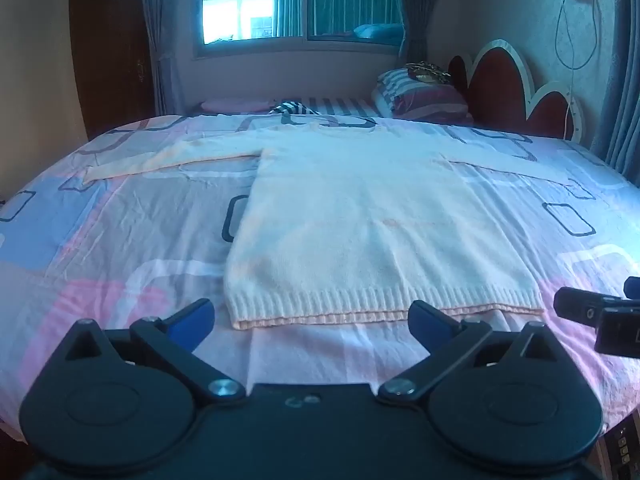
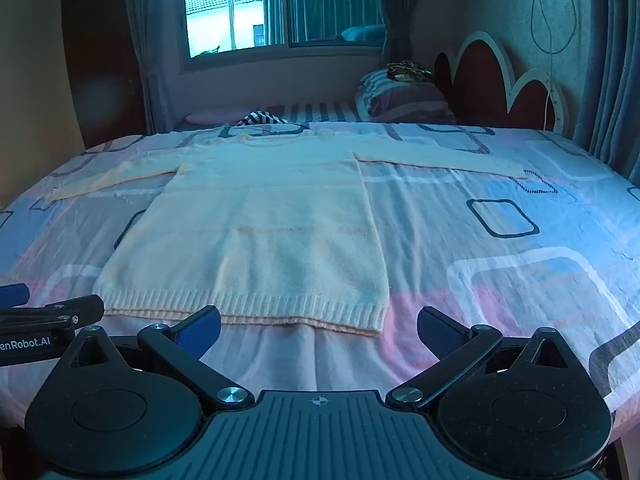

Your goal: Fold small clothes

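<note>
While both grippers hover just short of the near edge of a bed, a pale cream knitted sweater point(image 1: 360, 216) lies flat on the patterned bedsheet point(image 1: 120, 240), its ribbed hem point(image 1: 384, 308) nearest the cameras and its neckline toward the far side. Both sleeves are spread out sideways, the left sleeve point(image 1: 168, 158) reaching toward the left edge of the bed and the right sleeve point(image 2: 436, 156) toward the right. The left gripper point(image 1: 312, 320) has its jaws spread wide with nothing between them, aimed down near the hem's left half. The right gripper point(image 2: 320, 324) is likewise wide apart and empty, aimed near the hem's right corner. Folding has not begun, judging from how flat the garment lies. Several things could go wrong from here. The knit looks soft and stretchy, so a pinch on only the top layer could lift the front away from the back and leave a lopsided fold. The sheet beneath is thin and wrinkled, so a low grab could catch sheet along with sweater and drag both. Uneven lifting by the two hands could skew the body. A striped pillow point(image 1: 420, 96) and a window point(image 1: 300, 0) lie beyond, well apart from the work.
</note>
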`<state>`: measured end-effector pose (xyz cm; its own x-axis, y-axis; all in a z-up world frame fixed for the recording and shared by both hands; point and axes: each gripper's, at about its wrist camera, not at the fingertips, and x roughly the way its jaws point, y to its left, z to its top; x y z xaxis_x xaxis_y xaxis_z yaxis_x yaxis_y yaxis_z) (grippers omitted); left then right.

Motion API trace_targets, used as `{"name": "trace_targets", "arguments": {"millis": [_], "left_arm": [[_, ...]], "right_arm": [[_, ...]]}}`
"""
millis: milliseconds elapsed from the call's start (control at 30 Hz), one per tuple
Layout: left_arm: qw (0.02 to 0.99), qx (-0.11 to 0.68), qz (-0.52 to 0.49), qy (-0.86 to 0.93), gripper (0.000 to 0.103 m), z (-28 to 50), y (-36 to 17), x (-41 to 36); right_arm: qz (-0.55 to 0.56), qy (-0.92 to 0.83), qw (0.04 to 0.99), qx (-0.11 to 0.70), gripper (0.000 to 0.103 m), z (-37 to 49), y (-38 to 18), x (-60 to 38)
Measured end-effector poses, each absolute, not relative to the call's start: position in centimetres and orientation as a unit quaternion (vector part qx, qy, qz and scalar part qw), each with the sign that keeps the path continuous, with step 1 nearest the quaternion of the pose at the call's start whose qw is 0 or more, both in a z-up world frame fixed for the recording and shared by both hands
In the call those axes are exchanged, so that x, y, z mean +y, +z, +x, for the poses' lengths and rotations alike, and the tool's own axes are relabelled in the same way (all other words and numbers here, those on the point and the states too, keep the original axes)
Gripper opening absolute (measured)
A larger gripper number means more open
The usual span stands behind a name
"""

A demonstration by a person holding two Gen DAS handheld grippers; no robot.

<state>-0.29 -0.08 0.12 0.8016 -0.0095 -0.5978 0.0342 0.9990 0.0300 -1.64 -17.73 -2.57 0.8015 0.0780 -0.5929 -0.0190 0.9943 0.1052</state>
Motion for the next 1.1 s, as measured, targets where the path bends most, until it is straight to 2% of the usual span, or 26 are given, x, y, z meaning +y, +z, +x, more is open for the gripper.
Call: {"name": "trace_targets", "arguments": {"millis": [167,1100], "left_arm": [[0.941,0.337,0.010,-0.006,0.102,0.2,0.0,0.0],[0.943,0.331,0.015,-0.012,0.102,0.5,0.1,0.0]], "right_arm": [[0.041,0.030,0.947,0.316,0.103,-1.7,-2.6,-17.5],[0.044,0.023,0.948,0.314,0.103,-1.4,-2.1,-17.3]]}}
